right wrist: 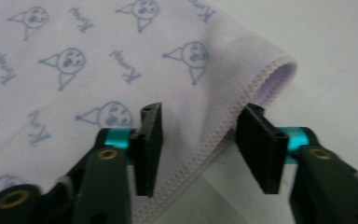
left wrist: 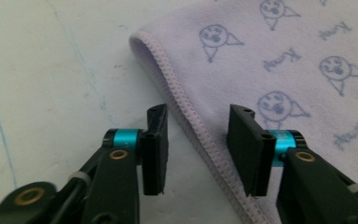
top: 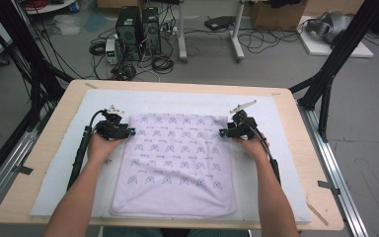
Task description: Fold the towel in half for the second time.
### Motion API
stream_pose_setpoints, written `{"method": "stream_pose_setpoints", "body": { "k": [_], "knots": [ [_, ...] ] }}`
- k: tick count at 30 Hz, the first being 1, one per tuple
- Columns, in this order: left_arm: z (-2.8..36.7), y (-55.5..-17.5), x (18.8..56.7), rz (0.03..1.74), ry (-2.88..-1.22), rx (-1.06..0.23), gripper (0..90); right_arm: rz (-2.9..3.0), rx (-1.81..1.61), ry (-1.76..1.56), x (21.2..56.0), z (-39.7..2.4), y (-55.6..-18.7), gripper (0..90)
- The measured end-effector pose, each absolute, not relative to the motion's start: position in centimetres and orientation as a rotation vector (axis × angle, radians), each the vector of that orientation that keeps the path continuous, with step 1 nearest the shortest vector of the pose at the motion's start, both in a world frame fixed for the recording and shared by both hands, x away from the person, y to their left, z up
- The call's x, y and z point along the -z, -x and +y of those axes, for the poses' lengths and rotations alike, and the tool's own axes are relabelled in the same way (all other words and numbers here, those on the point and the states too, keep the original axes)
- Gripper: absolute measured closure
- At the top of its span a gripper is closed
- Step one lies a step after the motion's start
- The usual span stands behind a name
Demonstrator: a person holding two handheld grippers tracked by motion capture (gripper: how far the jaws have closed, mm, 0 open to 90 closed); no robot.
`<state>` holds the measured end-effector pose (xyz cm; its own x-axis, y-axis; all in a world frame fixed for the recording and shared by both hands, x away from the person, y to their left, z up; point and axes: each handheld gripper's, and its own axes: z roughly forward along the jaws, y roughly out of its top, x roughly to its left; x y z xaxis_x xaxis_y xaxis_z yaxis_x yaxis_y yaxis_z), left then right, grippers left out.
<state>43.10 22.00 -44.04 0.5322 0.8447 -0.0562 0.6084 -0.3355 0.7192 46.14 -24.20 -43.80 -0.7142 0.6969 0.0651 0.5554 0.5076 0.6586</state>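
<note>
On both sides the towel (top: 175, 163) hem runs between our 2 grippers' half-open jaws, left gripper (left wrist: 198, 149) and right gripper (right wrist: 199, 149), ungripped.

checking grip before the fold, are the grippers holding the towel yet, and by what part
Nothing is held yet. The left gripper and right gripper each straddle a stitched side edge of the towel near its far corners, pads apart from the cloth.

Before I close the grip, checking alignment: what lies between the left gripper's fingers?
In the left gripper view, the towel's stitched side edge runs between the left gripper's fingers, over white table padding.
</note>
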Motion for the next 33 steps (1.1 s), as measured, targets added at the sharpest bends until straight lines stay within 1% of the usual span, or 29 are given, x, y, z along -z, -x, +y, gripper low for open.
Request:
{"method": "stream_pose_setpoints", "body": {
  "k": [2, 3, 4, 5, 6, 7, 12, 17, 23, 26, 29, 33],
  "knots": [
    [21.8, -43.1, 44.0, 1.208, -2.046, -0.421, 65.0, 2.541, -1.038, -1.113, 43.9, -24.4, -46.3, 65.8],
    [21.8, -43.1, 44.0, 1.208, -2.052, -0.425, 66.0, 2.538, -1.059, -1.149, 43.9, -24.6, -46.3, 68.4],
    [21.7, -43.1, 44.0, 1.199, -2.050, -0.411, 68.8, 2.535, -1.072, -1.172, 43.9, -24.6, -46.3, 71.5],
    [21.7, -43.1, 44.0, 1.189, -2.048, -0.393, 73.4, 2.539, -1.082, -1.184, 43.9, -24.6, -46.3, 77.6],
    [21.7, -43.0, 44.0, 1.176, -2.050, -0.379, 78.7, 2.565, -1.101, -1.178, 44.0, -24.5, -46.3, 81.5],
    [21.7, -43.1, 44.0, 1.178, -2.046, -0.372, 82.6, 2.560, -1.093, -1.155, 44.0, -24.3, -46.2, 81.5],
    [22.1, -43.2, 44.1, 1.200, -2.007, -0.326, 83.9, 2.562, -1.099, -1.166, 43.9, -24.4, -46.2, 82.2],
    [22.3, -43.0, 43.7, 1.173, -2.017, -0.359, 84.6, 2.550, -1.104, -1.107, 43.0, -24.4, -45.9, 82.4],
    [22.7, -41.8, 41.6, 1.104, -1.963, -0.403, 84.8, 2.508, -1.195, -1.038, 40.7, -25.0, -45.0, 82.4],
    [22.7, -40.6, 40.3, 1.047, -1.942, -0.400, 84.9, 2.506, -1.242, -1.005, 39.7, -25.2, -44.1, 82.4],
    [22.9, -38.4, 39.1, 0.967, -1.954, -0.429, 85.0, 2.536, -1.253, -0.956, 38.7, -25.0, -42.5, 82.4],
    [23.5, -34.8, 39.5, 0.908, -1.965, -0.420, 85.0, 2.540, -1.327, -0.891, 38.1, -25.2, -39.3, 82.3]
  ]
}}
